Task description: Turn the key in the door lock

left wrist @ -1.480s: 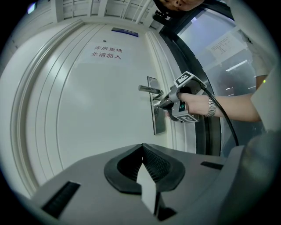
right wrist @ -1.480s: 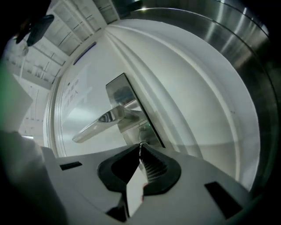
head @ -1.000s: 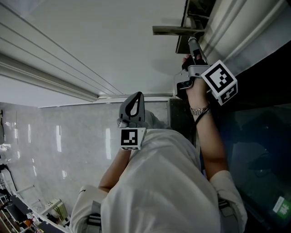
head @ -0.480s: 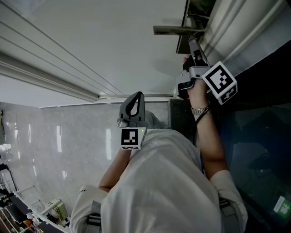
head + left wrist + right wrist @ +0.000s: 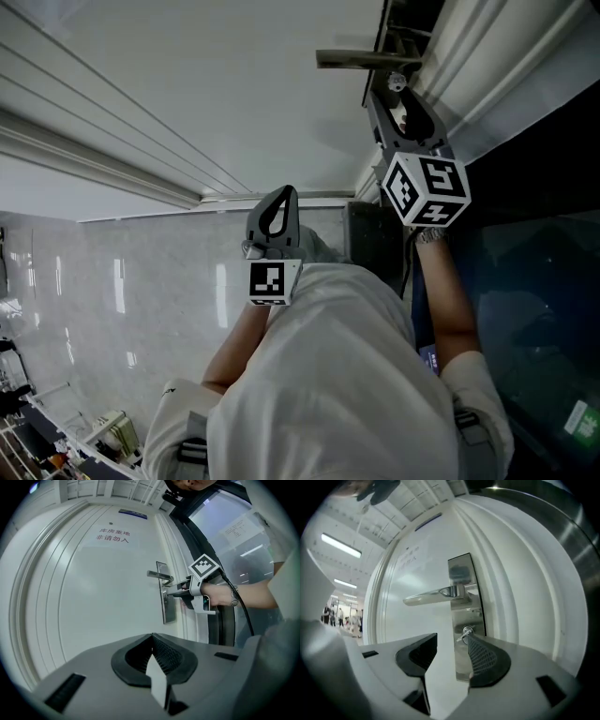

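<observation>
Two grippers are raised before the white door [image 5: 93, 588], but only the right gripper [image 5: 452, 637] is close to the lock plate [image 5: 465, 611]. Its jaws have just been opening and now stand wide apart in front of the plate's lower half, gripping nothing. The key [image 5: 464, 633] sits in the plate's cylinder, below the door handle [image 5: 436, 595], close by the tip of one pad, with neither pad pressing on it. The left gripper [image 5: 151, 637] hangs well away from the plate, on the handle's side, its jaws closed together with nothing between them.
</observation>
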Demonstrator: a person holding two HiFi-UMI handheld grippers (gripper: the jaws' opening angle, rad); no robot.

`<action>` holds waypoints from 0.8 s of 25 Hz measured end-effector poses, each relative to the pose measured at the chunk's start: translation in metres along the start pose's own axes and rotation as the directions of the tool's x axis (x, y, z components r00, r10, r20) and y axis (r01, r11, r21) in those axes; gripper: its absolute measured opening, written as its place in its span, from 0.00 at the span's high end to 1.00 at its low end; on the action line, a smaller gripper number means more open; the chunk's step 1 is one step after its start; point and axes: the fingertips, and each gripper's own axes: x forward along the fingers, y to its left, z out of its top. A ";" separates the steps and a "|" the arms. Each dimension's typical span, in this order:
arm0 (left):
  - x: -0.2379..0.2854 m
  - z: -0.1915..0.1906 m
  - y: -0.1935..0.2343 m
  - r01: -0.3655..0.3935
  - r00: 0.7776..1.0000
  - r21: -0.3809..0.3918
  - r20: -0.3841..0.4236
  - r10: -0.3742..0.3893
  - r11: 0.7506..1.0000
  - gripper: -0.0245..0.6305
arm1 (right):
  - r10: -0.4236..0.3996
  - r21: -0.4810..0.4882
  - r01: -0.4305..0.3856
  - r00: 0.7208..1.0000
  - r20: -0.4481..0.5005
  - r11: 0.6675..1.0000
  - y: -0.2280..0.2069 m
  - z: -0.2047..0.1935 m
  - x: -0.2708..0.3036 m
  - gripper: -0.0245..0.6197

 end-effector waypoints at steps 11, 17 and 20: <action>-0.002 0.001 0.000 0.006 1.000 0.002 0.001 -0.006 1.000 0.95 | -0.143 -0.698 0.060 0.988 -0.061 0.713 -0.006 0.001 0.002 0.68; -0.006 -0.001 0.000 -0.004 1.000 -0.001 -0.001 0.004 1.000 0.95 | -0.185 -0.904 0.017 0.980 -0.069 0.428 -0.013 0.003 0.006 0.68; -0.008 -0.002 0.001 -0.007 1.000 0.001 -0.007 0.007 1.000 0.95 | -0.202 -0.936 -0.028 0.974 -0.105 0.350 -0.012 -0.001 0.010 0.69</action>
